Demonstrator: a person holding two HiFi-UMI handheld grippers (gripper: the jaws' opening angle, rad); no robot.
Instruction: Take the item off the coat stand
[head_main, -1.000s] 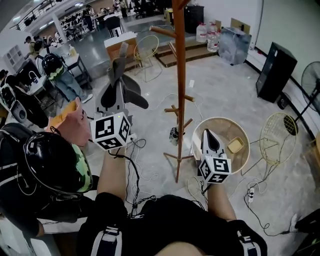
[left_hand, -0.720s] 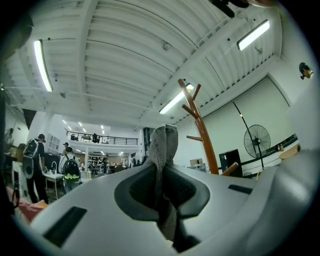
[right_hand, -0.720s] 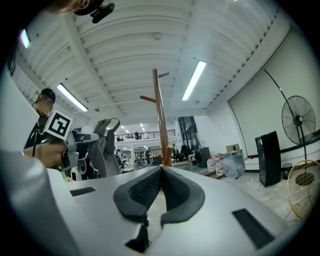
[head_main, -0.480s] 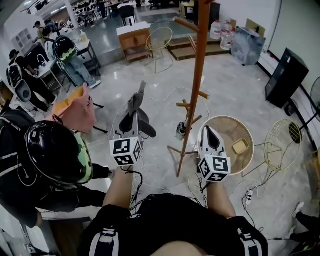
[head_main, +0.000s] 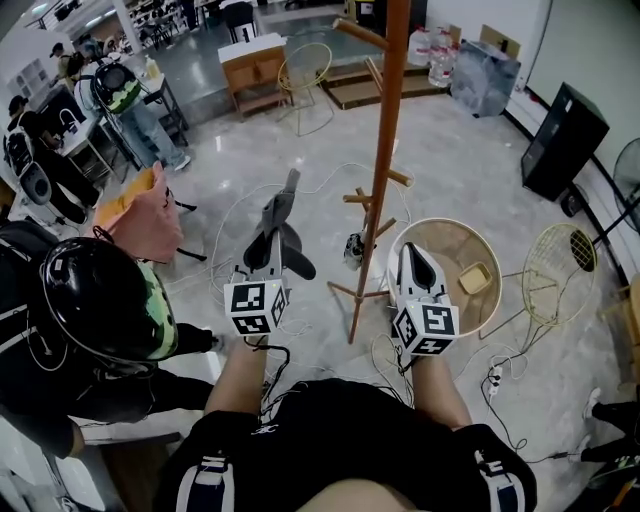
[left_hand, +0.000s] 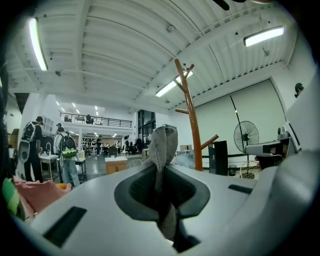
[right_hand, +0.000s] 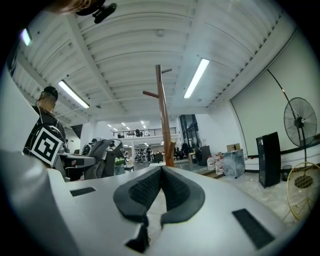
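Observation:
The brown wooden coat stand (head_main: 376, 170) rises from the floor between my two grippers and also shows in the left gripper view (left_hand: 192, 125) and the right gripper view (right_hand: 164, 125). My left gripper (head_main: 274, 238) is left of the pole and shut on a grey fabric item (head_main: 287, 198). The fabric sticks up from the closed jaws (left_hand: 163, 142) and hangs free of the stand's pegs. My right gripper (head_main: 414, 252) is just right of the pole; its pads meet with nothing between them (right_hand: 161, 172).
A round tan basket (head_main: 482, 240) holding a yellow object (head_main: 472, 279) sits on the floor at the right, beside a wire basket (head_main: 556, 272). A person in a black helmet (head_main: 98, 310) crouches at my left. Cables lie around the stand's base. A black speaker (head_main: 565, 140) stands far right.
My left gripper has sunk well down with the grey fabric still in its jaws and ended beside the stand's lower pegs. The right gripper has barely shifted.

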